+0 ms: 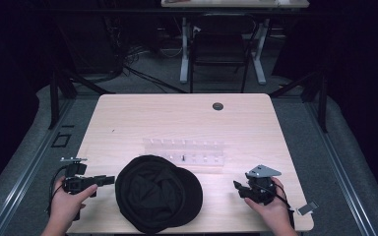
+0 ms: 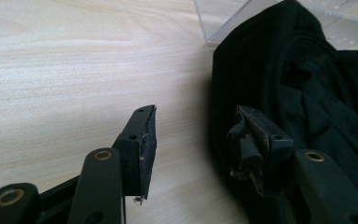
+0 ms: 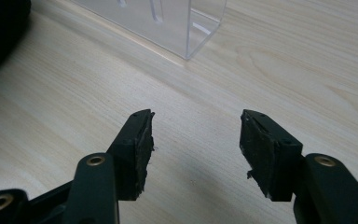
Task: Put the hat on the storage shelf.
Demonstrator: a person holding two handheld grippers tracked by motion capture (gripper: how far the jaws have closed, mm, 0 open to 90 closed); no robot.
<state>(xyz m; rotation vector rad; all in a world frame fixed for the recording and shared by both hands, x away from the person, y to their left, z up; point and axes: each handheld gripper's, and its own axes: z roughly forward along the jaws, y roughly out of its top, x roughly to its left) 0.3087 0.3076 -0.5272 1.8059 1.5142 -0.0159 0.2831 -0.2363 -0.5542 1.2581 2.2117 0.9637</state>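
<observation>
The left gripper point(image 1: 109, 179) pointed level at the black cap point(image 1: 157, 192), its jaws spread with nothing between them, one pad beside the fabric's edge. The right gripper point(image 1: 238, 187) sat well apart on the other side, jaws wide and empty over bare table point(image 1: 128, 118). The cap lay near the front edge, just before the clear plastic rack point(image 1: 184, 151). A pinch there would likely have caught only loose cloth, dragging the cap or nudging it into the rack. Both hands rested low by the table's front edge, the left one point(image 1: 68, 199) gripping from below, the right one point(image 1: 270, 204) angled inward.
</observation>
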